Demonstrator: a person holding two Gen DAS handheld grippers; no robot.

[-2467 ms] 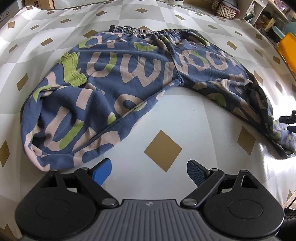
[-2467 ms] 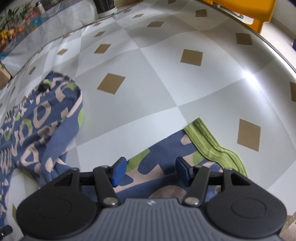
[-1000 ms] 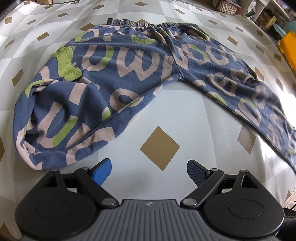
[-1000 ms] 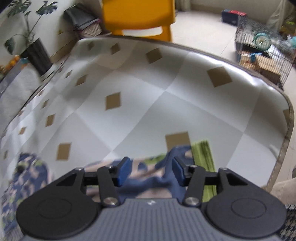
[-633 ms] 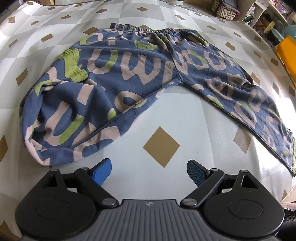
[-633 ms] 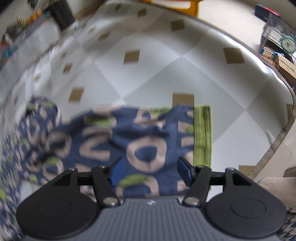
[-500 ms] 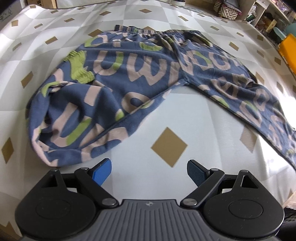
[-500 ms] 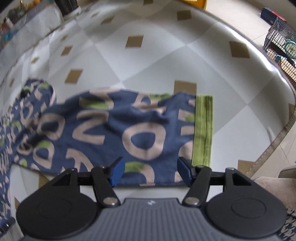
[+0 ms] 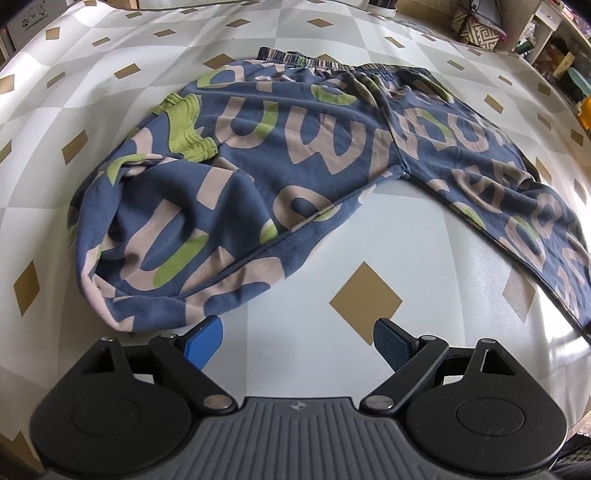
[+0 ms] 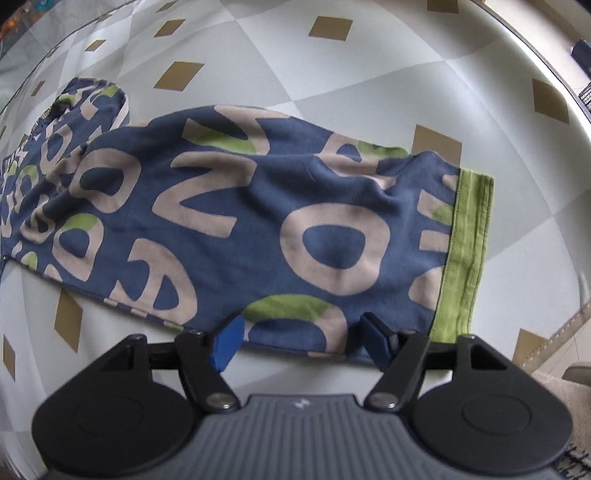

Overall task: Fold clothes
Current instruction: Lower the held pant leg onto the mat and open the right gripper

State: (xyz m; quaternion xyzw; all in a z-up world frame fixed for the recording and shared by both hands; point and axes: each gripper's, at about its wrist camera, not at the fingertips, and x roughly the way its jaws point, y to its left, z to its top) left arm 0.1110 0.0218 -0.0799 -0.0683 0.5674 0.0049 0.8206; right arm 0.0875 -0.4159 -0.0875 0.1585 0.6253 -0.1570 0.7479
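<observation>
our right gripper (image 10: 299, 341) has just been opening, releasing the trouser leg (image 10: 258, 229) now flat on the table (image 10: 406, 74); left gripper (image 9: 297, 339) hangs open near the trousers' (image 9: 295, 155) folded leg.

You see a tablecloth (image 9: 303, 347) of grey and white checks with tan diamonds covering the whole surface. Beyond its far right corner stands a cluttered shelf (image 9: 554, 40) beside a patterned basket (image 9: 478, 27). At the far left corner sits a cardboard box (image 9: 26, 22).
</observation>
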